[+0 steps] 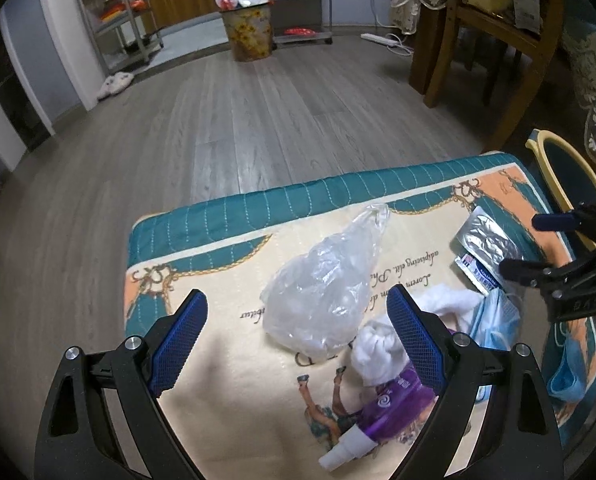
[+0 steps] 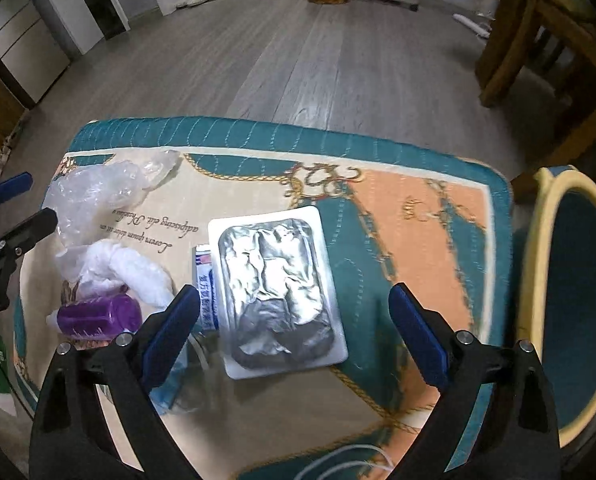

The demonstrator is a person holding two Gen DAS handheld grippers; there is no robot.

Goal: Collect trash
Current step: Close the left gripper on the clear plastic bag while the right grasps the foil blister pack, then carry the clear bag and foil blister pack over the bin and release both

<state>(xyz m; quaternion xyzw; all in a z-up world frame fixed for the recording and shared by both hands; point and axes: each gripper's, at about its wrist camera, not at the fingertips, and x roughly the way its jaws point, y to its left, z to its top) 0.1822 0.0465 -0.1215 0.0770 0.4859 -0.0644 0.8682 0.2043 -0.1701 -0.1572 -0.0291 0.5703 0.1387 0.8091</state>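
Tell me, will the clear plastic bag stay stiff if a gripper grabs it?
Probably not. The clear plastic bag looks thin and crumpled, so it would likely flop and squash. It seems very light, and its glossy film might slip between the fingers.

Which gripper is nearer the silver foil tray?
Right. The right gripper hangs open directly over the silver foil tray; the left gripper is open off to its left, above the clear plastic bag.

You see: plastic bag (image 1: 330, 280) clear, crinkled | foil tray (image 2: 275, 292) shiny, creased | mat (image 2: 398, 216) quilted cloth | floor (image 1: 257, 112) matt wood
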